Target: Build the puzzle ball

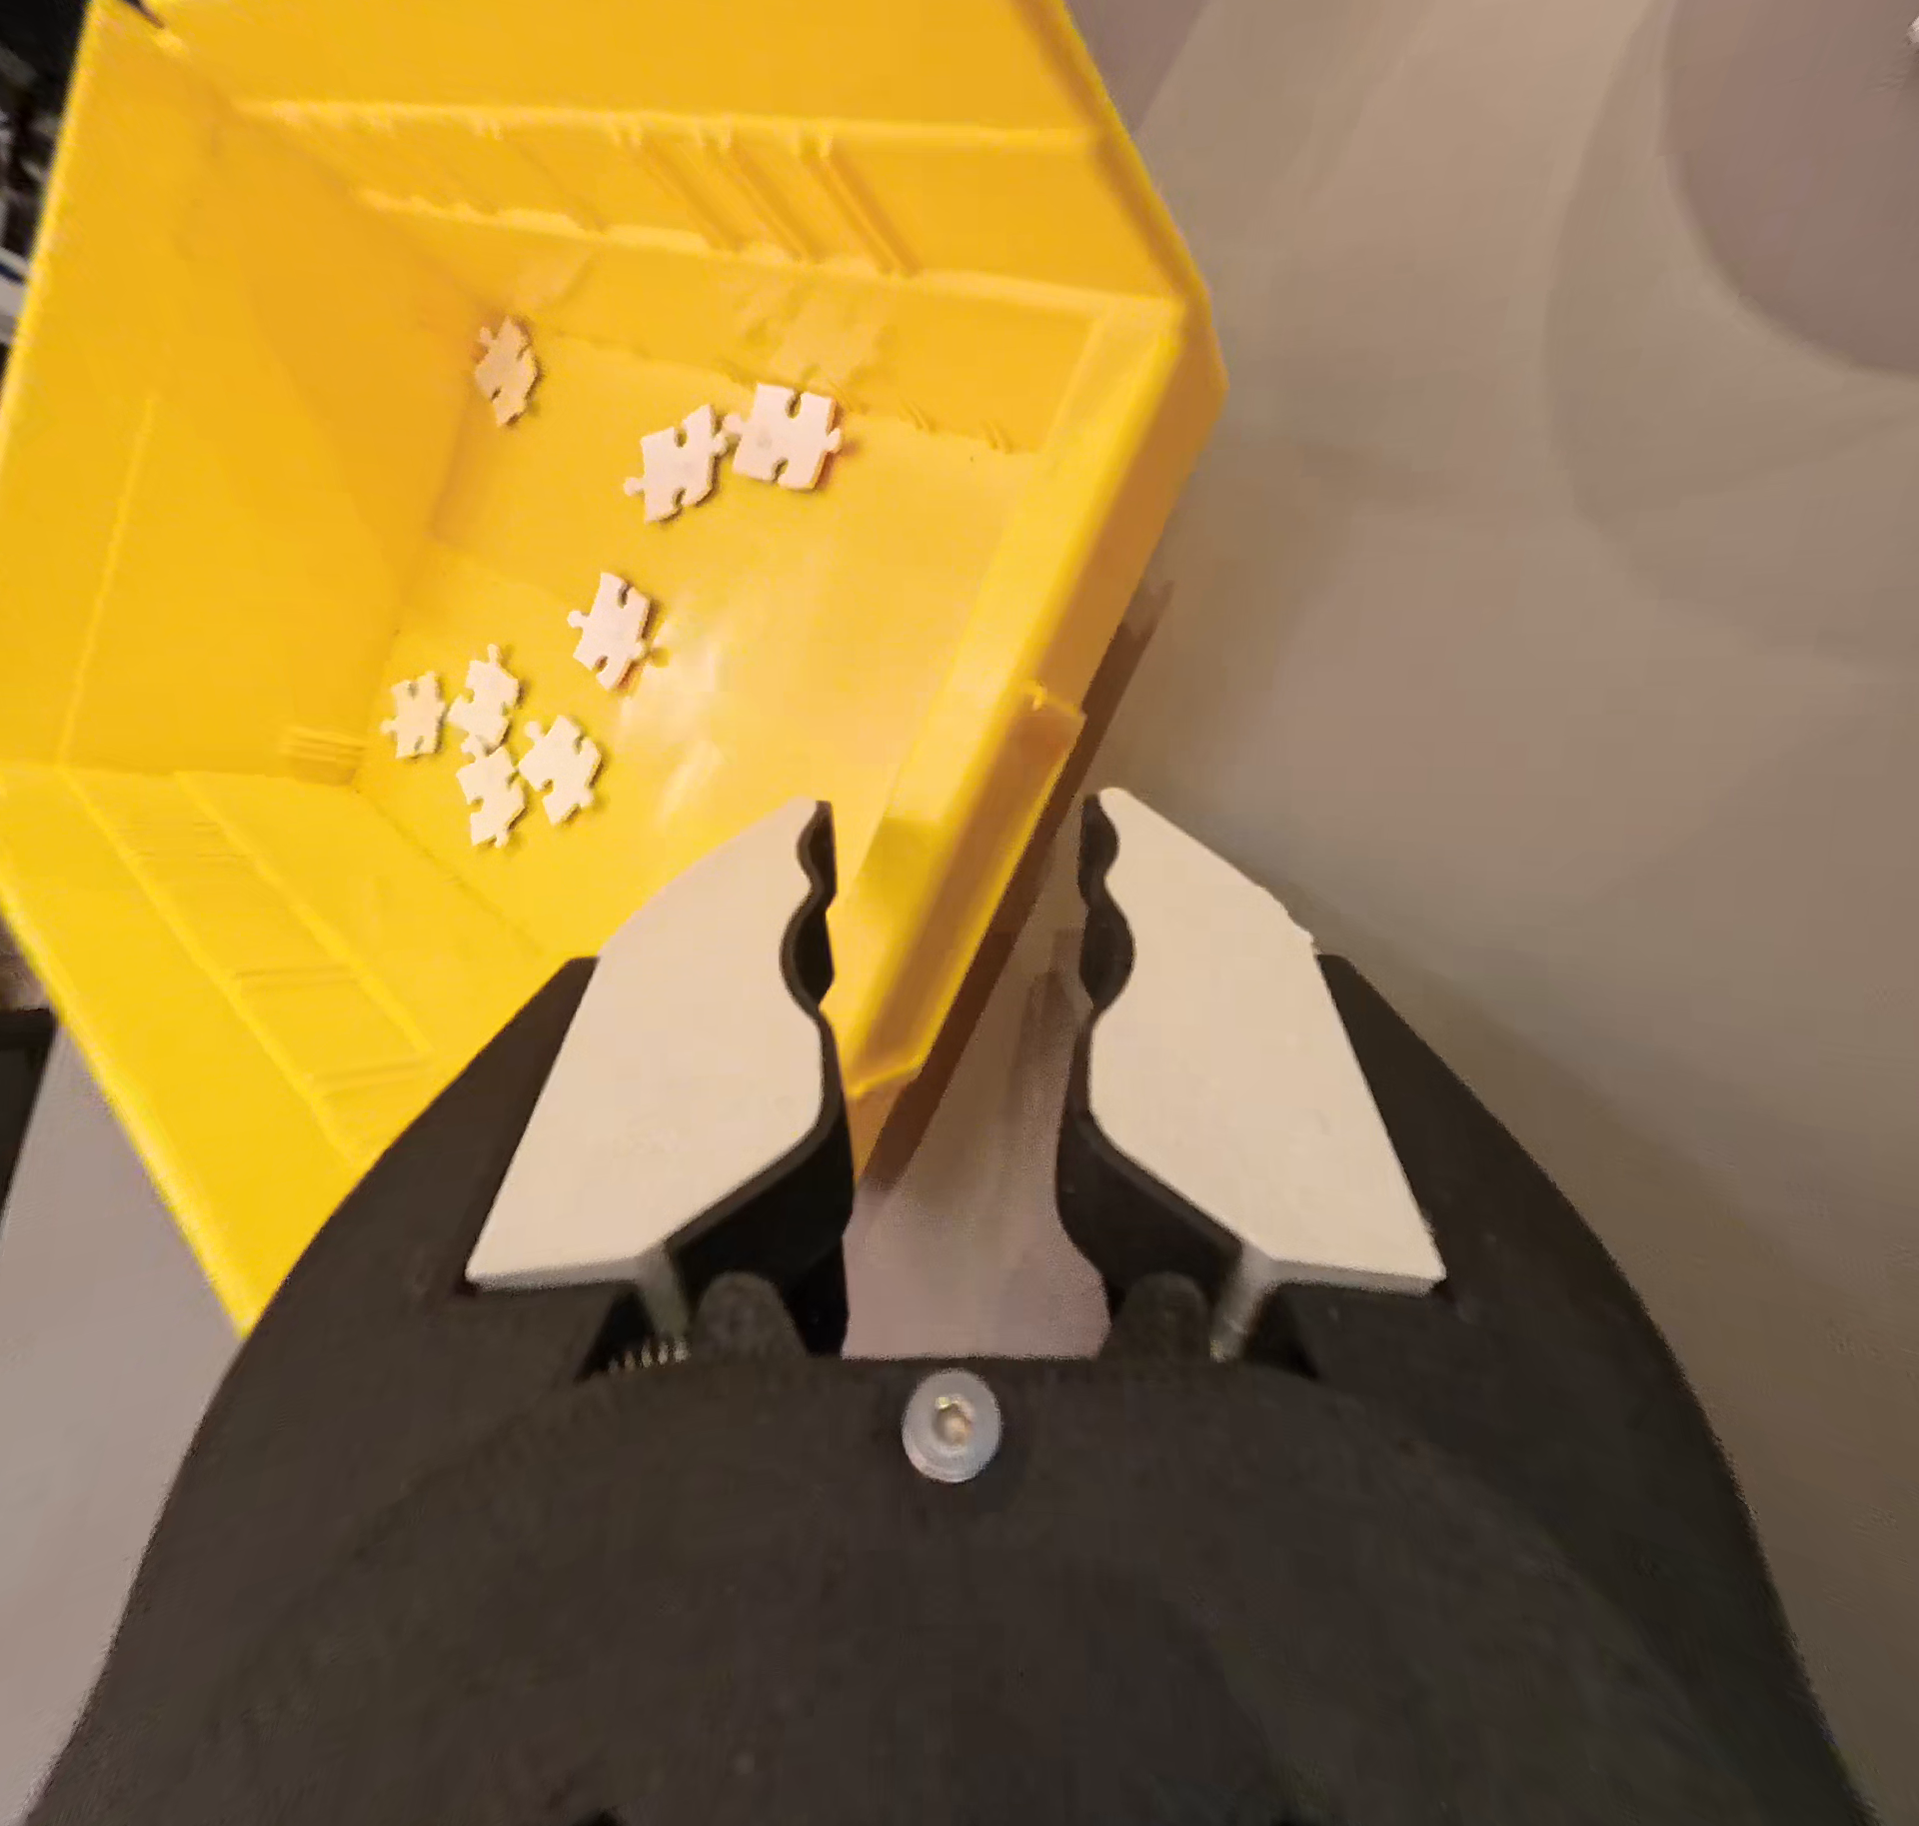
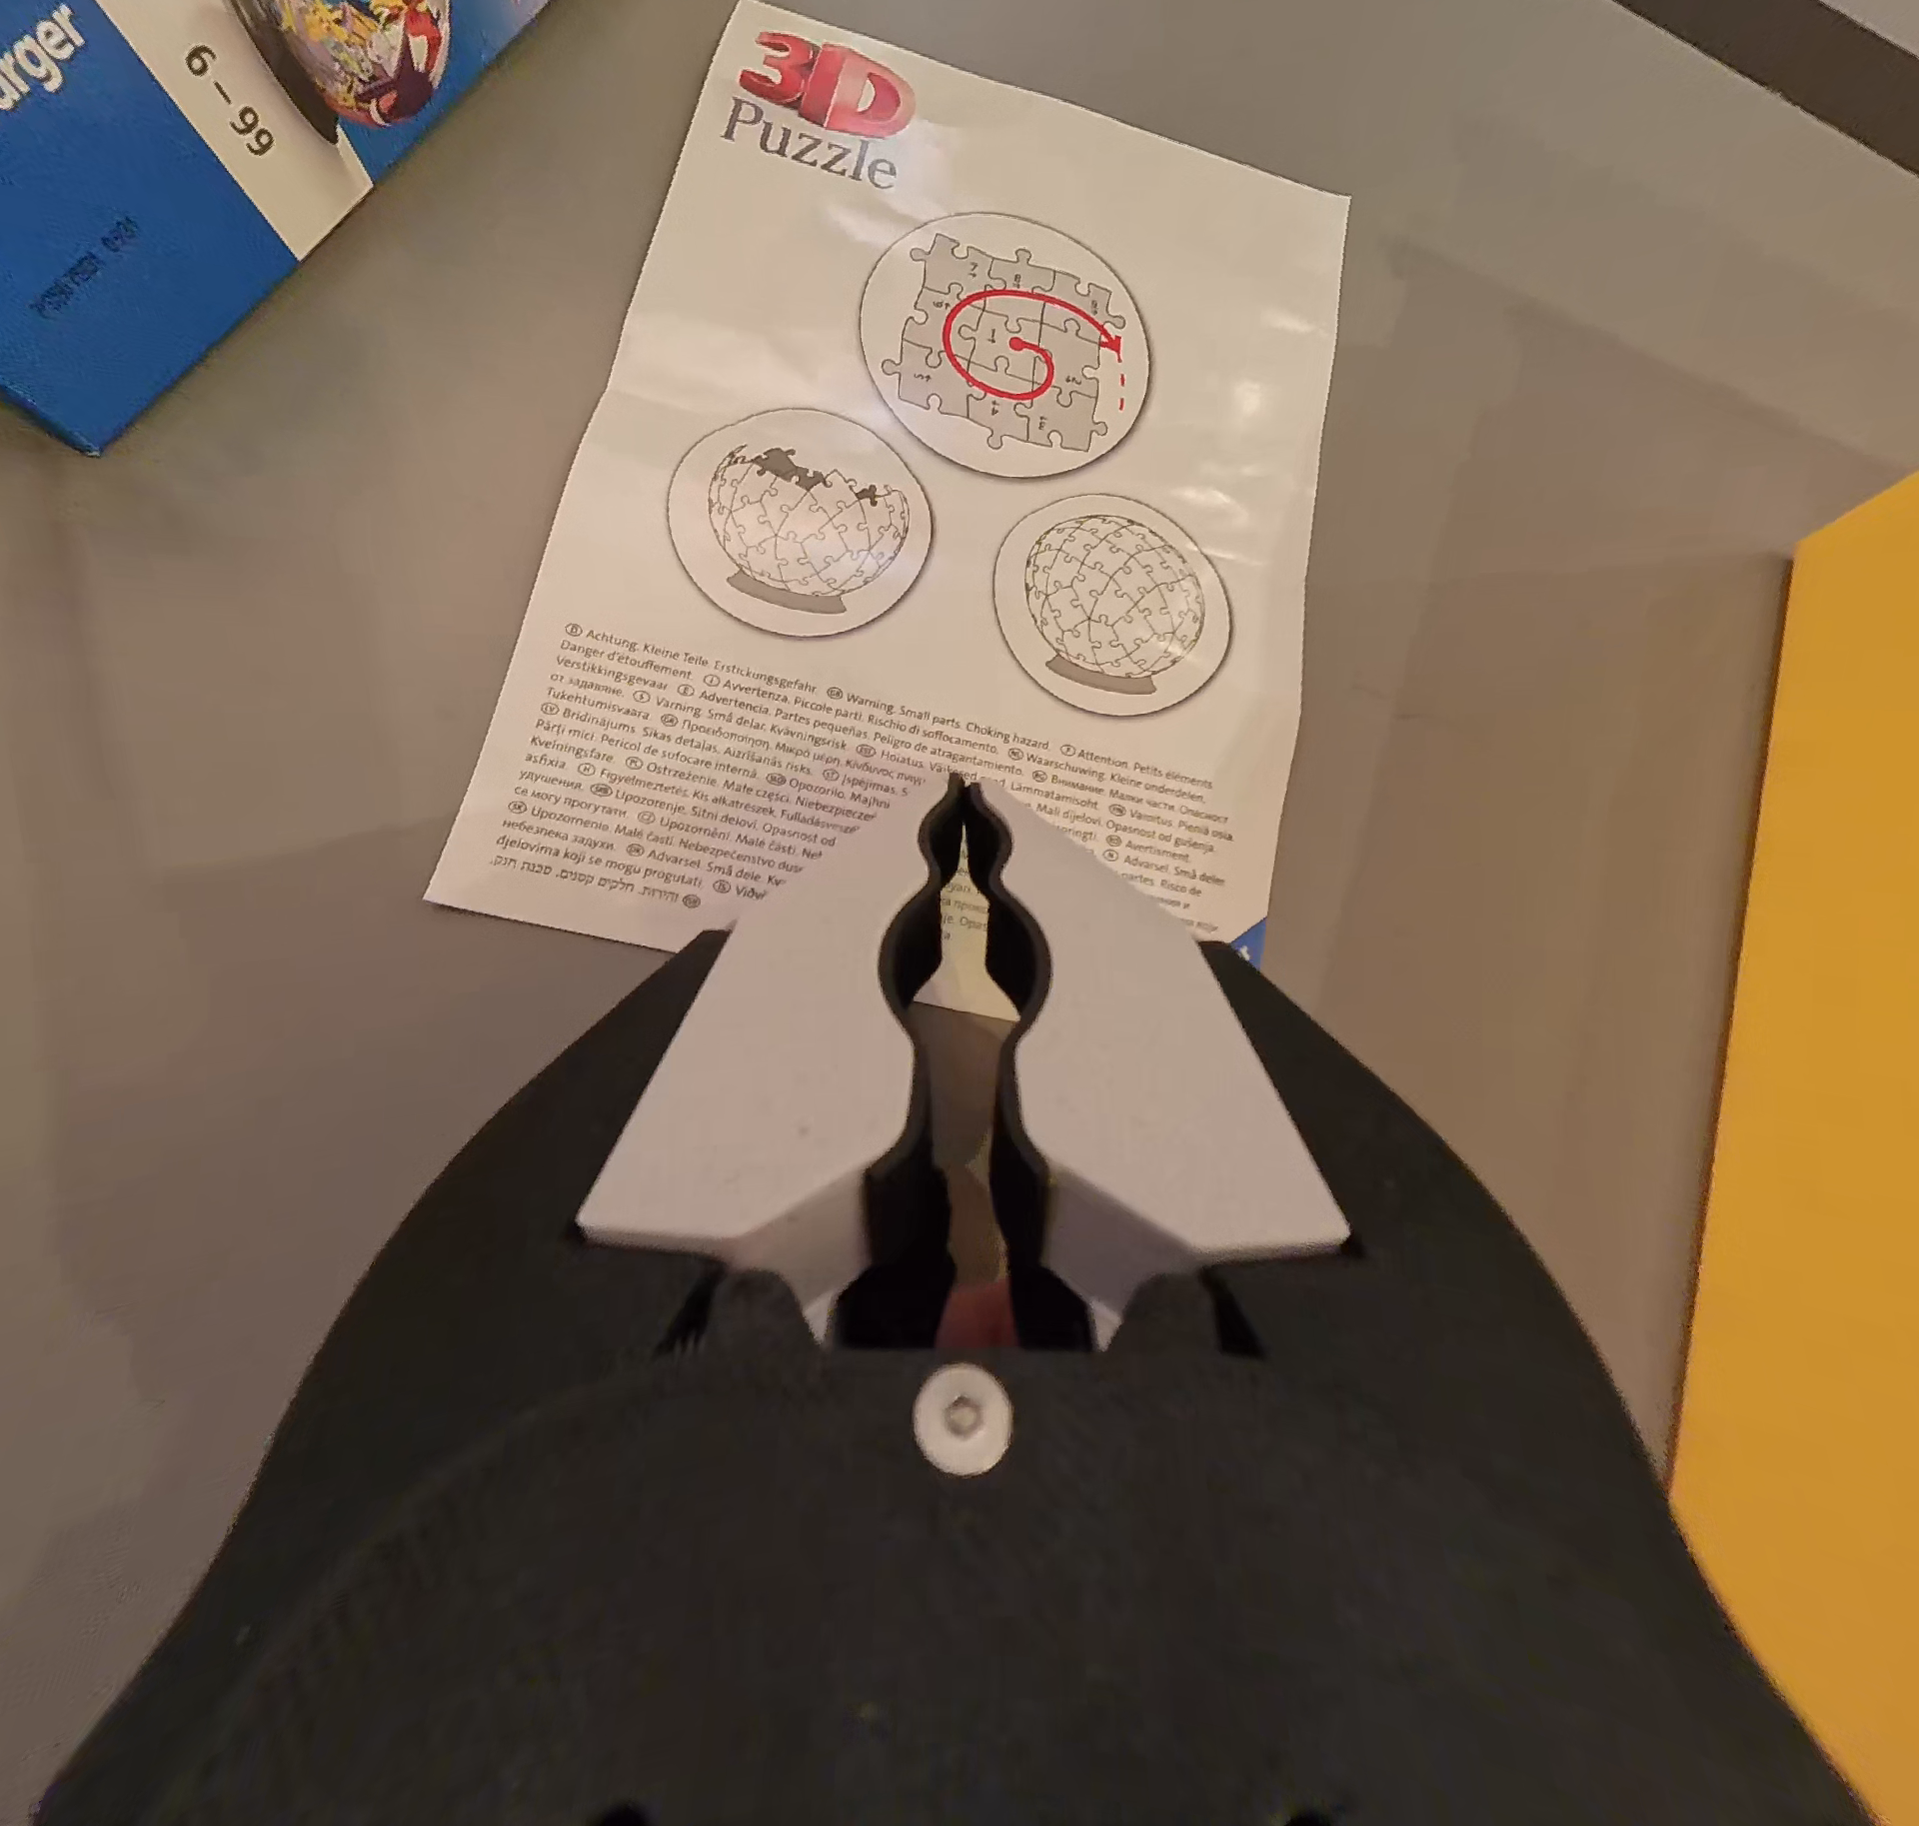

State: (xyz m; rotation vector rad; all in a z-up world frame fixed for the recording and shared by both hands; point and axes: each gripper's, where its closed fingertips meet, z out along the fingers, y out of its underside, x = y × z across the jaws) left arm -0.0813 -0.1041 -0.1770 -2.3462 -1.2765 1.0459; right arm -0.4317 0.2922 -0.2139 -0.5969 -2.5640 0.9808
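A yellow plastic bin (image 1: pixel 260 530) fills the left wrist view and looks tilted. Several small white puzzle pieces (image 1: pixel 613 629) lie scattered on its floor. My left gripper (image 1: pixel 955 821) is open. The bin's near right wall sits between the fingers, close against the left finger (image 1: pixel 706 997) and apart from the right one. My right gripper (image 2: pixel 961 790) is shut and empty, hovering over the lower edge of a white instruction sheet (image 2: pixel 935 489) with ball diagrams. No assembled ball shows in either view.
A blue puzzle box (image 2: pixel 156 167) lies at the top left of the grey table (image 2: pixel 312 738). A yellow side of the bin (image 2: pixel 1817 1049) stands at the right edge. A dark strip (image 2: pixel 1713 1) borders the table at the far right. The gap from one gripper's tips to the other's is roughly 55 cm.
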